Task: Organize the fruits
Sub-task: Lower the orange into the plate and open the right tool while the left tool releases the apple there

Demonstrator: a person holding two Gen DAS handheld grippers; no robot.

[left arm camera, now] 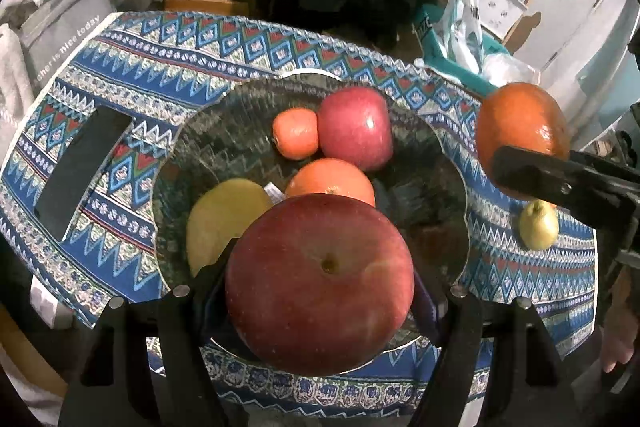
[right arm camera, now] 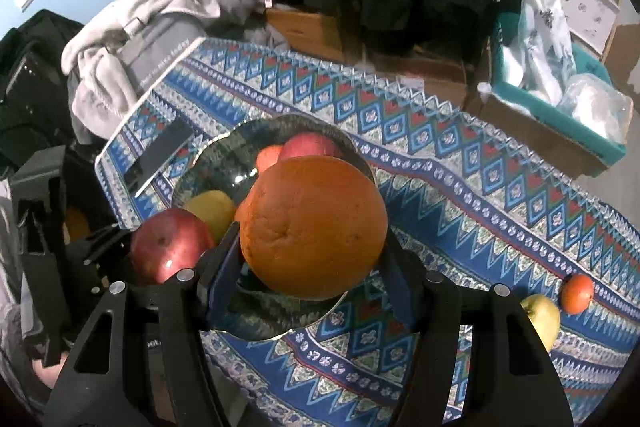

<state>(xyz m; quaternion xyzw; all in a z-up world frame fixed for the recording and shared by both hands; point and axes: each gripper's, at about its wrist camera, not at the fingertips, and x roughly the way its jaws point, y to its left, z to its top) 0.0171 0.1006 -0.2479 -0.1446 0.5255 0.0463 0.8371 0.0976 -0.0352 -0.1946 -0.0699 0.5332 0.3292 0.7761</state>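
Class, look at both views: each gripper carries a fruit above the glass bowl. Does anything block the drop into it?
No barrier shows. Fruit already fills the bowl centre-left; its right side is bare for the apple and orange.

The cloth (left arm camera: pixel 168 67) on the counter carries bands of blue, white, teal and red zigzags and diamonds. The bowl (left arm camera: pixel 224 131) is dark green glass with a woven-looking texture. In it lie a red apple (left arm camera: pixel 356 127), a small orange-red fruit (left arm camera: pixel 296 133), an orange (left arm camera: pixel 332 181) and a yellow fruit (left arm camera: pixel 224 219). Both grippers are black: the left gripper (left arm camera: pixel 320 291) grips a deep red apple (left arm camera: pixel 320 283), the right gripper (right arm camera: pixel 310 259) a bright orange (right arm camera: pixel 312 223). A yellow-green pear (right arm camera: pixel 540 319) and a small orange fruit (right arm camera: pixel 576 293) sit on the cloth.
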